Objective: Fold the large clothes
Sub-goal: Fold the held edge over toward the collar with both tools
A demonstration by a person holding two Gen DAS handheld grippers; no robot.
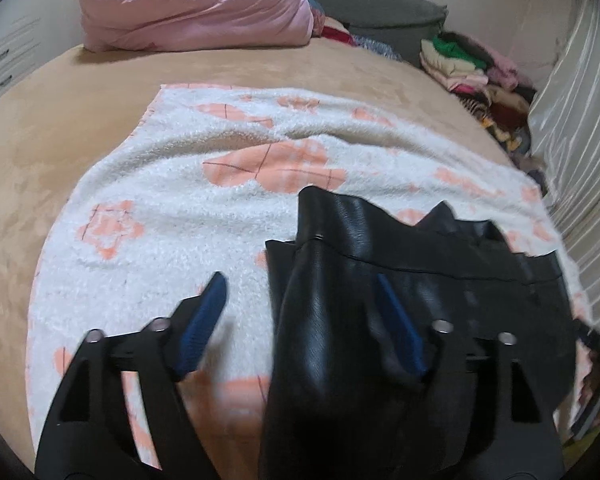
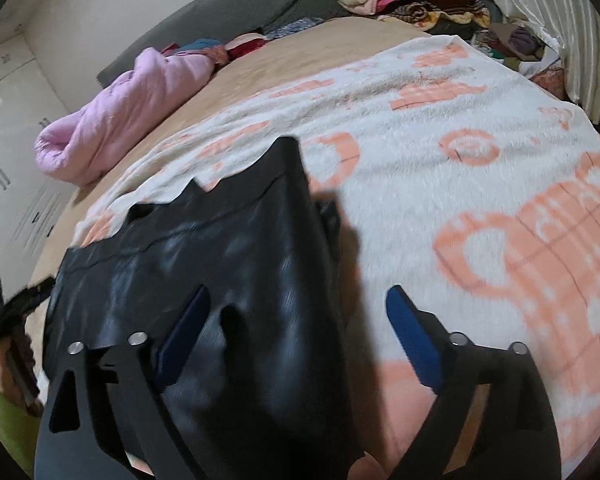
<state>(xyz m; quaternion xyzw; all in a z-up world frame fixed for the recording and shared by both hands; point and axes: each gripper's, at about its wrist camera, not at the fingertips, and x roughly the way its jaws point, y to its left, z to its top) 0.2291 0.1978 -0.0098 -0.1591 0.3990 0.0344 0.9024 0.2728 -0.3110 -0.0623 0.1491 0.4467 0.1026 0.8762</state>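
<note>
Bed under white fleece blanket with peach hearts (image 1: 172, 200); black leather-look jacket (image 1: 380, 280) lies folded on it. My left fingers (image 1: 300, 308) and right fingers (image 2: 300, 312) gape wide, holding nothing. Slick sleeve may slide, undoing fold.

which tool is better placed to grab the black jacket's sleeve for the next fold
Left, probably. The left tool is open with a sleeve fold of the black jacket running up between its fingers. The right tool is open too, but straddles the jacket's edge and the white blanket.
</note>
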